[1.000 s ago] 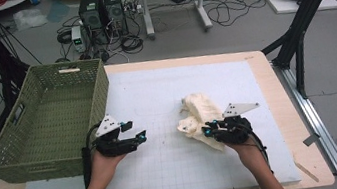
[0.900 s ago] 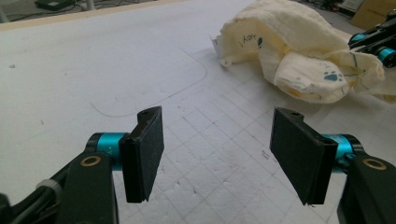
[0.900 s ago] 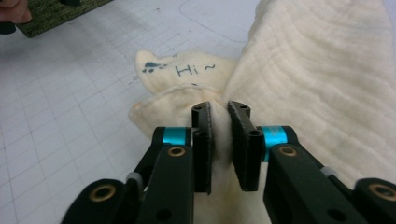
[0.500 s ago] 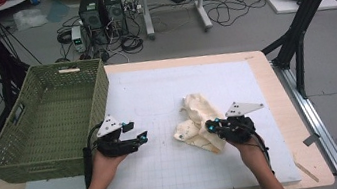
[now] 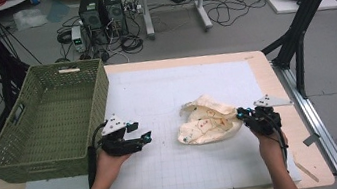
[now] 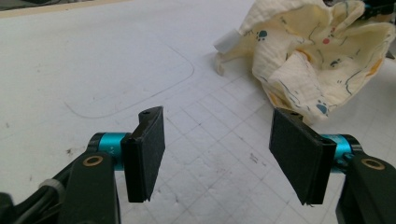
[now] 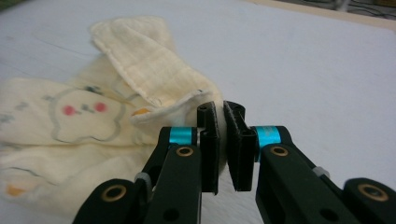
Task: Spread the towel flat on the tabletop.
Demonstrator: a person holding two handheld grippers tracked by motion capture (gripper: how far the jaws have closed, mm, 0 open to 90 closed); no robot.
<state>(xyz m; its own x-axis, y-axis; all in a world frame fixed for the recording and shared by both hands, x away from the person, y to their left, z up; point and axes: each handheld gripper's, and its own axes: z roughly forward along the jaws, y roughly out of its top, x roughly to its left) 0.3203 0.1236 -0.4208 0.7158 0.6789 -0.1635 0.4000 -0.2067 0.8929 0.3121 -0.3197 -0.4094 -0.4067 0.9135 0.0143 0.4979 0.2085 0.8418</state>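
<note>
A crumpled cream cloth [image 5: 205,123] printed with small animals and paw marks lies on the white grid mat [image 5: 165,87], right of centre. My right gripper [image 5: 241,113] is at the cloth's right edge. In the right gripper view its jaws [image 7: 220,114] are shut on a fold of the cloth [image 7: 140,79], which spreads away to the left. My left gripper [image 5: 146,137] rests low over the mat to the left of the cloth, pointing toward it. Its jaws [image 6: 219,154] stand open with only mat between them, and the cloth [image 6: 308,51] lies beyond, apart from them.
A green woven basket [image 5: 98,97] stands at the table's left, just beyond my left hand. The wooden table edge [image 5: 315,173] frames the mat. Computers, cables and black stand legs are on the floor behind and to the right.
My right gripper has moved to the right, pulling the cloth with it, so the bundle lies lower and more stretched out. The left gripper has stayed in place.
</note>
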